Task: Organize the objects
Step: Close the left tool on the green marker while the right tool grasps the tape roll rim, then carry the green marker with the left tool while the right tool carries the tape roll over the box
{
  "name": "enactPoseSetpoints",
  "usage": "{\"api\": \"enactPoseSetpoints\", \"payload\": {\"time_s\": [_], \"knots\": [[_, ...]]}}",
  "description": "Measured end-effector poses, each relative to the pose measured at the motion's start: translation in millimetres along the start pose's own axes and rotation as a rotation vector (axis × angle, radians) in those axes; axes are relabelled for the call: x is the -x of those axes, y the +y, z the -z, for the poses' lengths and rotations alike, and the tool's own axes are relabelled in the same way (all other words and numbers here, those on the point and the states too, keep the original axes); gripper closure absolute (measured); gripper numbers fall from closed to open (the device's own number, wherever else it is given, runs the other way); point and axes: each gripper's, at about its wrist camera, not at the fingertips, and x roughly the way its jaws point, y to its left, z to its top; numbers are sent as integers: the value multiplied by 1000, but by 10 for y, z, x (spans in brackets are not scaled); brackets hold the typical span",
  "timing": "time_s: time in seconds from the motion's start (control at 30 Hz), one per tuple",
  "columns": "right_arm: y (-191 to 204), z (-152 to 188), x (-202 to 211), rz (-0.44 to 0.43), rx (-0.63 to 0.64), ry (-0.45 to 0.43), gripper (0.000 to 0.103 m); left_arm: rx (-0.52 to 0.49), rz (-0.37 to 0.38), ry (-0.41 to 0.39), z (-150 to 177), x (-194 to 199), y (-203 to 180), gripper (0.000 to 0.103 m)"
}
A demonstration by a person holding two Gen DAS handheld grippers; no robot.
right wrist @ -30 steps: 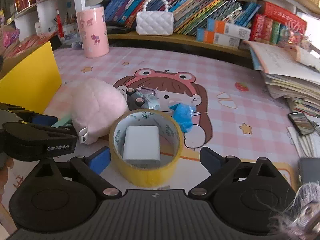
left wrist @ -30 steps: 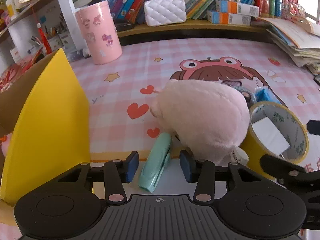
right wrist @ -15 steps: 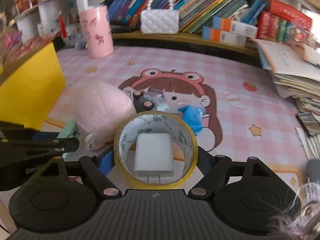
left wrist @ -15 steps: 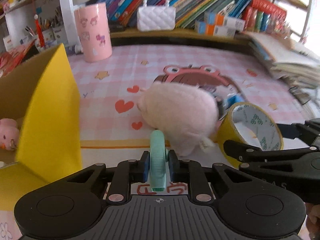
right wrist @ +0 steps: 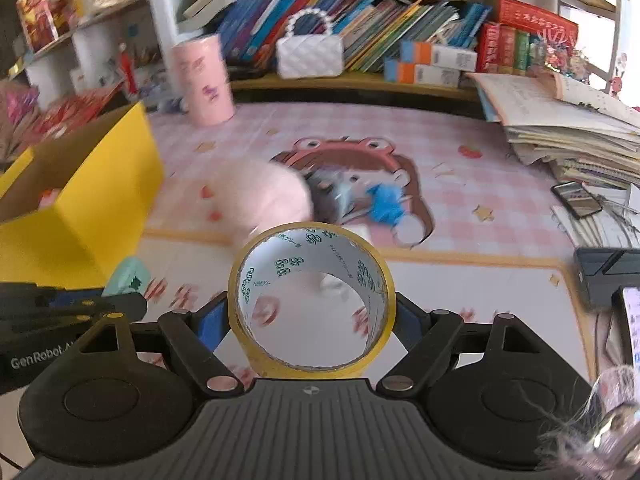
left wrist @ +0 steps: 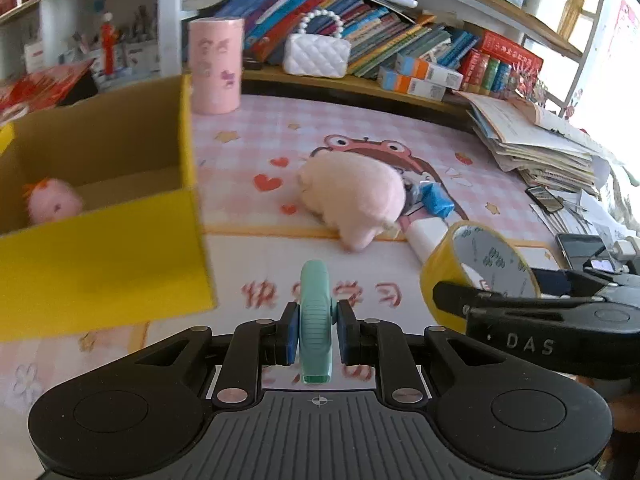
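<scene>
The left claw [left wrist: 316,332] grips a mint-green stapler [left wrist: 315,320] – the right claw [right wrist: 312,312] clamps a yellow tape roll [right wrist: 312,300], both lifted above the tabletop [left wrist: 248,256].

Left tongs [left wrist: 316,332] clamp a mint-green stapler [left wrist: 315,320] above the bench [left wrist: 256,252], beside a yellow cardboard box [left wrist: 100,268] containing a pink plush [left wrist: 52,201].

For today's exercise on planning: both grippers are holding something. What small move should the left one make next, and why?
Probably carry it leftward over the yellow box. The left gripper is shut on the mint green tool, held clear of the mat, and the open box beside it already holds a small pink toy. The right gripper, shut on the tape roll, could follow.
</scene>
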Motion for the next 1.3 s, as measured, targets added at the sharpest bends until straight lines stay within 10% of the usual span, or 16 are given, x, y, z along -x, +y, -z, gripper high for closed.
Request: {"api": "enactPoseSetpoints", "payload": {"time_s": [1.3], "knots": [[2253, 725, 675, -125, 219, -4, 23, 158, -81, -115, 893, 1422, 1634, 85]]}}
